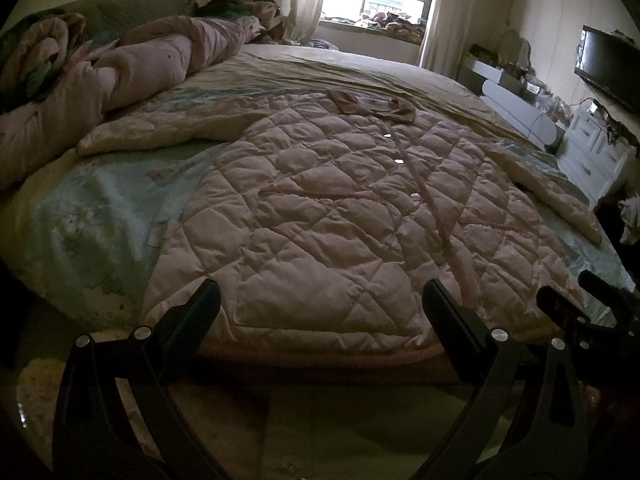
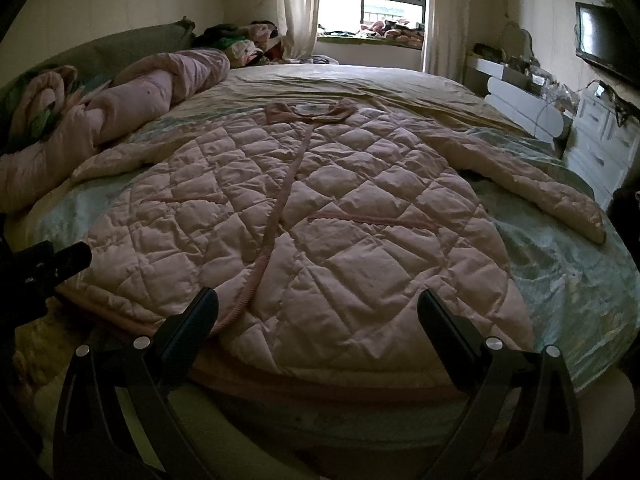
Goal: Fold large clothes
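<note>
A pale pink quilted coat (image 1: 320,208) (image 2: 312,216) lies spread flat and face up on the bed, collar (image 2: 310,111) at the far end, hem at the near edge, both sleeves out to the sides. My left gripper (image 1: 320,300) hovers open just short of the hem's left half, nothing between its fingers. My right gripper (image 2: 318,304) is open too, over the hem's right half beside the front placket. The right gripper's tip (image 1: 568,308) shows at the left wrist view's right edge; the left gripper's tip (image 2: 60,260) shows at the right wrist view's left edge.
A rolled pink duvet (image 1: 132,64) and piled bedding lie along the bed's left side. The bed sheet (image 2: 560,248) is pale blue-green. White drawers (image 1: 596,148) and a wall television (image 1: 612,64) stand on the right. A bright window (image 2: 372,0) is at the far end.
</note>
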A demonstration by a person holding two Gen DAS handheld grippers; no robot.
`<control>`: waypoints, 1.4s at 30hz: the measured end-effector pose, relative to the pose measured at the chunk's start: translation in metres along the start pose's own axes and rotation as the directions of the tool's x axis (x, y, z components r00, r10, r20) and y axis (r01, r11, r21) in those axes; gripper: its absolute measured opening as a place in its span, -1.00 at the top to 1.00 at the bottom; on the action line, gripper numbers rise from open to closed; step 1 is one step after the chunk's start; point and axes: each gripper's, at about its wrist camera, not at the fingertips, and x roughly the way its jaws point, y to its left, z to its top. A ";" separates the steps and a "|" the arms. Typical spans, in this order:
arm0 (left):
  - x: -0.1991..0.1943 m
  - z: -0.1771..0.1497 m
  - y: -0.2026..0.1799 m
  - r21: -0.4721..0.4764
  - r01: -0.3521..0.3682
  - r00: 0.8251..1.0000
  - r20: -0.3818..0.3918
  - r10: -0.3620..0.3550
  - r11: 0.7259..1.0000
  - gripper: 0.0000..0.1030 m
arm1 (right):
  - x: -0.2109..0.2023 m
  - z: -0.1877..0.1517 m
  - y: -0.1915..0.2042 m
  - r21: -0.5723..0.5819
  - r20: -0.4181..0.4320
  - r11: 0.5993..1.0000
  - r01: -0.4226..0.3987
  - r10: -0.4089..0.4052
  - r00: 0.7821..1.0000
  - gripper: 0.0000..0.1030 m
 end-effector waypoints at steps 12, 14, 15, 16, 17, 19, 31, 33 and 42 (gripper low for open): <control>0.001 0.004 0.000 0.001 0.001 1.000 0.001 -0.001 1.000 -0.83 | 0.002 0.000 0.002 -0.006 -0.003 1.000 0.002 -0.002 1.000 -0.92; 0.001 0.004 0.000 0.001 0.002 1.000 -0.001 -0.002 1.000 -0.83 | 0.002 0.000 0.002 -0.010 0.000 1.000 0.002 -0.002 1.000 -0.92; 0.001 0.004 0.000 0.002 0.002 1.000 -0.001 -0.002 1.000 -0.83 | 0.002 -0.001 0.003 -0.010 0.000 1.000 0.000 0.000 1.000 -0.92; 0.001 0.005 0.000 0.002 0.000 1.000 -0.002 0.000 1.000 -0.83 | 0.002 -0.001 0.002 -0.009 -0.003 1.000 0.002 -0.002 1.000 -0.92; 0.000 0.004 0.000 0.002 0.002 1.000 0.002 -0.002 1.000 -0.83 | 0.002 -0.001 0.003 -0.010 -0.003 1.000 0.004 -0.004 1.000 -0.92; 0.000 0.005 0.000 0.002 0.003 1.000 0.005 -0.003 1.000 -0.83 | 0.003 -0.001 0.003 -0.011 -0.001 1.000 0.003 -0.003 1.000 -0.92; 0.005 0.008 -0.002 0.007 0.003 1.000 -0.007 -0.003 1.000 -0.83 | 0.010 0.005 0.003 -0.006 -0.022 0.999 -0.034 0.034 0.999 -0.92; 0.008 0.013 -0.004 0.006 -0.004 1.000 -0.009 0.004 1.000 -0.83 | 0.015 0.010 -0.001 0.013 -0.041 0.997 -0.071 0.072 0.997 -0.92; 0.028 0.055 -0.006 -0.030 -0.015 1.000 -0.014 0.015 0.999 -0.83 | 0.032 0.049 -0.019 0.023 -0.049 0.992 -0.124 0.125 0.991 -0.92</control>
